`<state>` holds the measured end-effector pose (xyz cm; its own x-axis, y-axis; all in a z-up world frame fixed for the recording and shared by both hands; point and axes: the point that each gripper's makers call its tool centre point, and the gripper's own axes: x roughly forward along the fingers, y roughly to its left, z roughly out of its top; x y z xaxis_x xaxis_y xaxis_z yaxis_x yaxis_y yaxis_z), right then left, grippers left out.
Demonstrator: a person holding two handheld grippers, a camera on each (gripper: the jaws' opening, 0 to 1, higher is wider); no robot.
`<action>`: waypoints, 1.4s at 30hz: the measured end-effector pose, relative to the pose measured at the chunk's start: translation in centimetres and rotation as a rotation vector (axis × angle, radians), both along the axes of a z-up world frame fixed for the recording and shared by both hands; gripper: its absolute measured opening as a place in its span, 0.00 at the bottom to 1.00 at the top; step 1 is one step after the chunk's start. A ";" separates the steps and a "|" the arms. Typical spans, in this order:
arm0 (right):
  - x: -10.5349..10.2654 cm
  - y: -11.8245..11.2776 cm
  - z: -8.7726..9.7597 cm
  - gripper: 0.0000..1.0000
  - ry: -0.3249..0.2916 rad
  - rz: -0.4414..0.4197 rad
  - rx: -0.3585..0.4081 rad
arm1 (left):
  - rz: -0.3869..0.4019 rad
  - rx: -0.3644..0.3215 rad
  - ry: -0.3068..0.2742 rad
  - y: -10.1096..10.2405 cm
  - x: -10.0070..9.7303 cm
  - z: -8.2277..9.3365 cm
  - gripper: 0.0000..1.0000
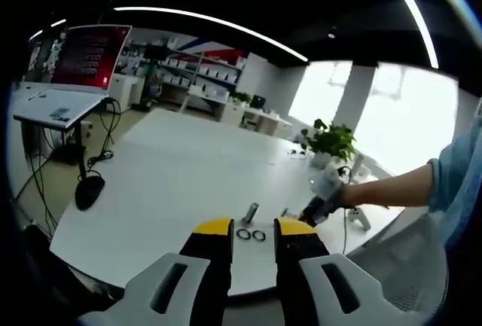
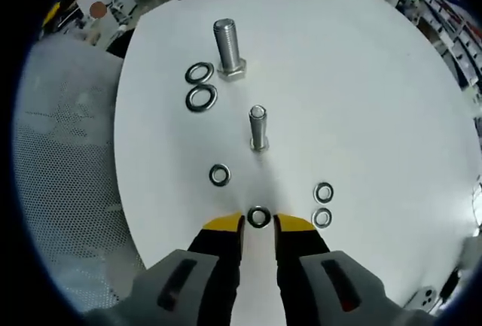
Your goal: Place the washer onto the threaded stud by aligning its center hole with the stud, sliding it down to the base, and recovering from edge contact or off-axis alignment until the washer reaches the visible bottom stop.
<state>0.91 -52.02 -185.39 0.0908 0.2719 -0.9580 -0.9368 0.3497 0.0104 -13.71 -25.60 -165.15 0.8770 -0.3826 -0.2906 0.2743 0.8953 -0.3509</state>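
A slim threaded stud (image 2: pixel 257 126) stands upright on the white table (image 2: pixel 361 85). Several small washers lie flat around it: one (image 2: pixel 219 175) to its near left, two (image 2: pixel 324 191) (image 2: pixel 321 217) to the right. Another small washer (image 2: pixel 258 217) lies right at the tips of my right gripper (image 2: pixel 258 225), in the gap between its yellow fingertips (image 2: pixel 224 224); the jaws are open and not closed on it. My left gripper (image 1: pixel 254 228) hovers open and empty before the table's near edge. In the left gripper view a person's hand holds the right gripper (image 1: pixel 318 207) down at the table.
A thick hex bolt (image 2: pixel 226 47) (image 1: pixel 250 211) stands upright farther off, with two large washers (image 2: pixel 199 72) (image 2: pixel 202 99) beside it. A grey mesh chair (image 2: pixel 60 153) sits off the table's left edge. A potted plant (image 1: pixel 330 144) stands at the table's far side.
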 end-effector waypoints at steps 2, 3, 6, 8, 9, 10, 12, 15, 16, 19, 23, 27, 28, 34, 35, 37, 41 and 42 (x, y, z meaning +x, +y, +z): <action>0.0 0.0 0.0 0.17 -0.005 0.004 -0.002 | -0.001 -0.001 0.002 0.0 0.0 0.0 0.19; 0.0 0.0 0.0 0.17 -0.006 0.004 -0.003 | -0.001 -0.001 0.003 0.0 0.0 0.0 0.19; 0.2 -0.1 0.0 0.16 -0.016 0.004 -0.005 | 0.000 -0.002 0.002 0.0 0.0 0.0 0.19; 0.3 -0.2 -0.1 0.15 -0.018 0.006 -0.004 | -0.001 -0.002 0.003 0.0 0.0 0.0 0.19; 0.3 -0.1 -0.1 0.15 -0.018 0.004 -0.004 | -0.002 -0.002 0.003 0.0 0.0 -0.1 0.19; 0.2 -0.1 0.0 0.15 -0.018 0.003 -0.003 | -0.002 -0.002 0.005 0.0 0.0 -0.1 0.19; 0.0 -0.1 0.1 0.15 -0.021 0.004 -0.004 | -0.001 -0.002 0.004 0.0 0.0 -0.1 0.19; 0.1 -0.2 0.5 0.15 -0.035 -0.001 0.004 | 0.000 -0.002 0.004 0.0 0.0 -0.1 0.19; 0.1 -0.1 0.7 0.15 -0.036 -0.009 0.016 | 0.001 -0.002 0.004 0.0 0.0 -0.1 0.19; 0.0 0.1 1.3 0.14 -0.037 -0.014 0.033 | 0.001 -0.002 0.004 0.0 0.0 -0.1 0.19; -0.3 0.6 2.0 0.14 -0.043 0.002 0.047 | 0.002 -0.002 0.003 0.0 0.0 0.0 0.19; -0.3 1.3 3.2 0.14 -0.058 0.006 0.072 | 0.004 -0.004 0.002 0.0 0.0 0.0 0.19; -0.3 1.4 3.4 0.14 -0.061 0.009 0.076 | 0.004 -0.004 0.002 0.0 0.0 0.0 0.19; -0.1 2.5 4.8 0.14 -0.104 0.045 0.088 | 0.008 -0.007 -0.002 0.0 0.1 0.0 0.20; 0.0 2.7 5.0 0.14 -0.116 0.059 0.085 | 0.008 -0.008 -0.002 0.0 0.1 0.1 0.20; 0.1 2.9 5.3 0.14 -0.126 0.064 0.087 | 0.007 -0.008 -0.003 0.0 0.0 0.1 0.20; 0.5 3.4 5.8 0.14 -0.146 0.073 0.094 | 0.009 -0.009 -0.004 0.1 0.1 0.1 0.20; 0.5 3.5 6.0 0.14 -0.151 0.075 0.096 | 0.008 -0.009 -0.004 0.1 0.1 0.1 0.20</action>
